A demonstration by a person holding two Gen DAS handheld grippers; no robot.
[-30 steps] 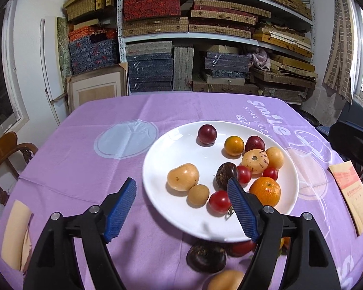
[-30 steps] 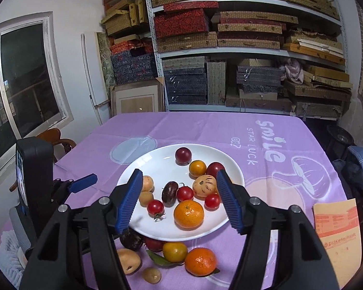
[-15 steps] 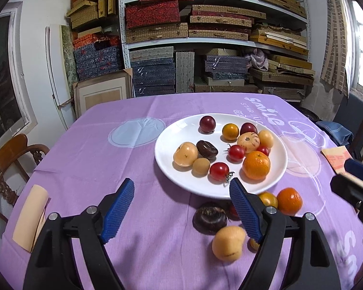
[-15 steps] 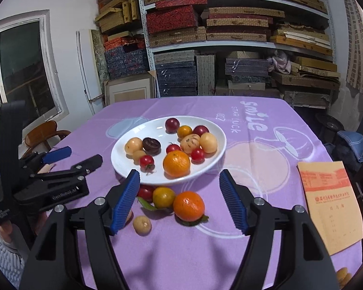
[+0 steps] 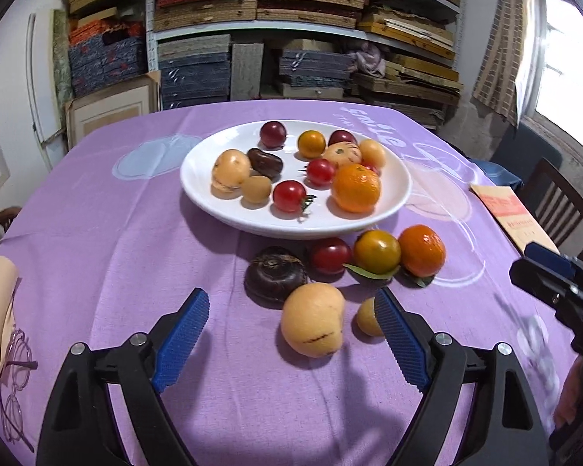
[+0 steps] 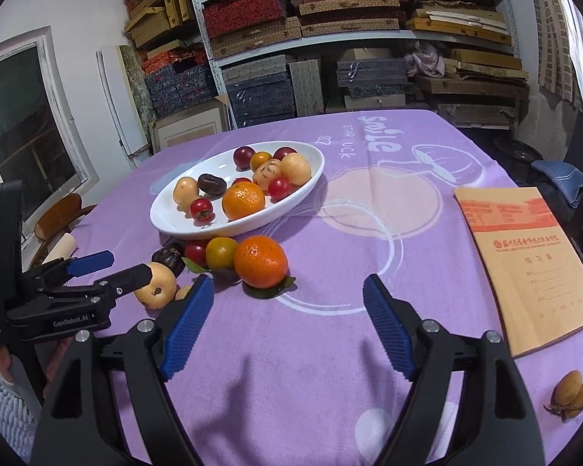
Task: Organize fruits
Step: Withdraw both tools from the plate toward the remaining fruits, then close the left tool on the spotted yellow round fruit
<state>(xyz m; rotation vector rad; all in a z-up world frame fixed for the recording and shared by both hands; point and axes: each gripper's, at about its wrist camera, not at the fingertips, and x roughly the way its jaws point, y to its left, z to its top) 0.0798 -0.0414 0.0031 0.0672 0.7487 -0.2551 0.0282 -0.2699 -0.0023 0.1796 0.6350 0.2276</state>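
A white plate (image 5: 198, 190) holds several fruits, among them a mandarin (image 5: 356, 188) and cherry tomatoes. In front of it on the purple cloth lie a dark fruit (image 5: 275, 277), a red tomato (image 5: 330, 260), a yellow tomato (image 5: 377, 251), an orange mandarin (image 5: 421, 250), a large pale yellow fruit (image 5: 313, 320) and a small yellow one (image 5: 365, 322). My left gripper (image 5: 291, 303) is opening, with the pale fruit at its fingertips and untouched. My right gripper (image 6: 288, 285) is opening too, empty, just short of the loose mandarin (image 6: 260, 260).
An orange notebook (image 6: 524, 260) lies at the right and a pair of small yellow fruits (image 6: 571, 392) near the front right corner. Glasses (image 5: 15, 365) rest on a tan case at the left edge. Shelves of boxes stand behind the table, and chairs flank it.
Both grippers have drawn back from the plate and sunk toward the loose fruits on the cloth. Both pairs of jaws stand wider than before.
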